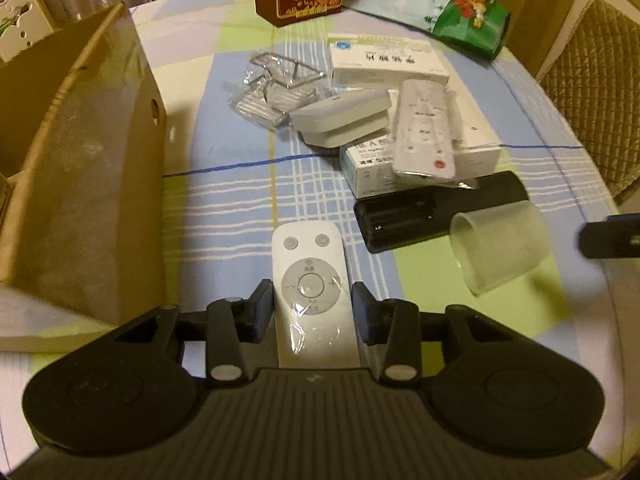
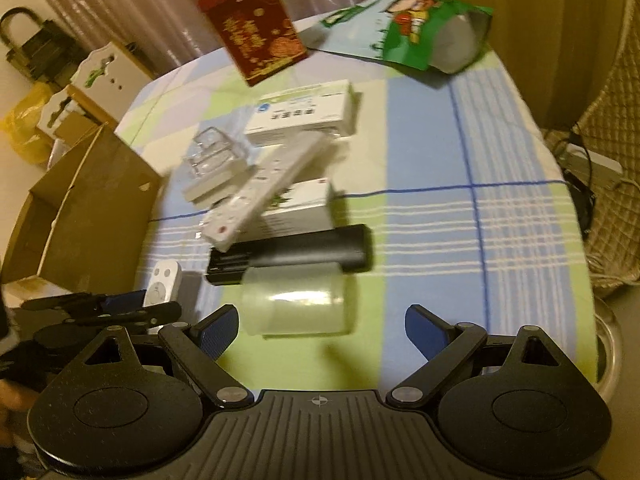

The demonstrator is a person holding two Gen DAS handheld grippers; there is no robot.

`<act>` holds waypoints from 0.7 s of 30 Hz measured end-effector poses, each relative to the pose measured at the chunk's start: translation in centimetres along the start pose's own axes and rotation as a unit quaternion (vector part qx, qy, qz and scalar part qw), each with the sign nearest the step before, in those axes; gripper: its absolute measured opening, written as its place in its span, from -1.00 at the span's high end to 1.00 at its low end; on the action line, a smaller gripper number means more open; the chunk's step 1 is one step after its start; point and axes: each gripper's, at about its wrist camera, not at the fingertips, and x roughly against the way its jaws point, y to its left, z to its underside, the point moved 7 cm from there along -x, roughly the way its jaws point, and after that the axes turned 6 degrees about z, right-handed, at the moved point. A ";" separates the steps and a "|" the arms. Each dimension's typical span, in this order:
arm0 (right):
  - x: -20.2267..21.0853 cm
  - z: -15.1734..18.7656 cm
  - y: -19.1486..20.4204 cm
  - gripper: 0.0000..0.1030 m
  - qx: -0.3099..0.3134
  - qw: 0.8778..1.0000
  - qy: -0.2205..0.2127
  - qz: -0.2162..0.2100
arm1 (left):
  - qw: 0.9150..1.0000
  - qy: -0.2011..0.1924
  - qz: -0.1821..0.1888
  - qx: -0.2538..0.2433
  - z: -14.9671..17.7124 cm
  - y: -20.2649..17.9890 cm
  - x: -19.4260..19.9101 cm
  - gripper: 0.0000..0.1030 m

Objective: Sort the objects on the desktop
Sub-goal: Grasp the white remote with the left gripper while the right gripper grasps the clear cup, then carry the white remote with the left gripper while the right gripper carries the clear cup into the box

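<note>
Left jaws: apart on the left gripper (image 1: 312, 312), one finger on each long side of the small white remote (image 1: 311, 280); whether the pads already touch its edges cannot be told.
Small white remote: lower centre of the left wrist view, flat on the tabletop (image 1: 224, 200), button end pointing up-frame, crinkled clear film over its lower half.
Handling: judged light and stiff; the film likely makes the faces slippery, so best held across the narrow sides just below the round button ring, where the body is straight.
Right jaws: wide apart on the right gripper (image 2: 322, 328), holding nothing, low centre of the right wrist view.
Frosted cup (image 2: 296, 304): on its side just above the right jaws, mouth towards the left of the frame; judged light, free to roll, possibly soft-walled, so a gentle squeeze across the wall suits it.
Black remote (image 2: 296, 252): lying just behind the cup, battery bay showing.
Pile: long white remote (image 2: 264, 188) tilted over white cartons (image 2: 304, 208), mid frame.
Cardboard box (image 1: 80, 168): left edge of the left wrist view, top open, beside the small remote; a likely bin for sorting.
</note>
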 end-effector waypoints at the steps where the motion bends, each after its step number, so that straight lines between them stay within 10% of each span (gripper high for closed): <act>1: -0.1 0.0 0.4 -0.80 0.004 1.000 -0.001 -0.002 | 1.000 -0.004 0.003 0.000 -0.1 0.0 0.7 0.29; 19: -7.1 0.5 3.8 -0.79 0.064 0.996 0.023 0.065 | 0.997 -0.074 0.027 0.009 -1.5 2.9 12.3 0.29; 21: -7.1 0.6 4.1 -0.43 0.077 0.994 0.021 0.076 | 0.997 -0.078 0.026 0.011 -1.5 3.5 12.9 0.29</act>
